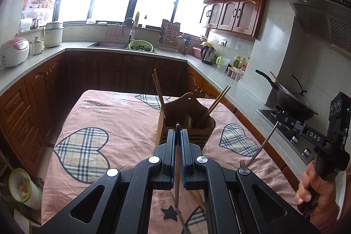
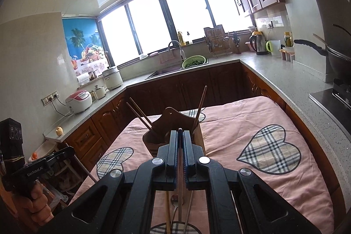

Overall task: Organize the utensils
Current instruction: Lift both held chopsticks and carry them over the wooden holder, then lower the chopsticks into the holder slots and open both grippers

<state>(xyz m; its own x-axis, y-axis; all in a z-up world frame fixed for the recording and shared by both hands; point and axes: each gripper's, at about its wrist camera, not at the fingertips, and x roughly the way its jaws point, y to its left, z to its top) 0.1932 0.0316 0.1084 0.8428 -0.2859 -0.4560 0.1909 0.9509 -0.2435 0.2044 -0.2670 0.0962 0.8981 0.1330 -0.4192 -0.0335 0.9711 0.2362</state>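
A wooden utensil holder (image 1: 186,124) stands on the pink cloth-covered table (image 1: 109,120), with chopsticks (image 1: 159,89) leaning out of it. My left gripper (image 1: 178,132) is shut on a chopstick (image 1: 177,168), just in front of the holder. My right gripper (image 2: 180,135) is shut on a metal fork; the fork (image 1: 261,146) hangs tines down at the right of the left wrist view. The holder also shows in the right wrist view (image 2: 175,122), just beyond the right gripper. Loose chopsticks and a spoon (image 2: 174,199) lie on the cloth below.
Kitchen counters (image 1: 219,78) run around the table on three sides. A wok (image 1: 294,102) sits on the stove at the right. A sink with a green colander (image 1: 140,45) is at the back. A rice cooker (image 1: 14,52) stands at the left.
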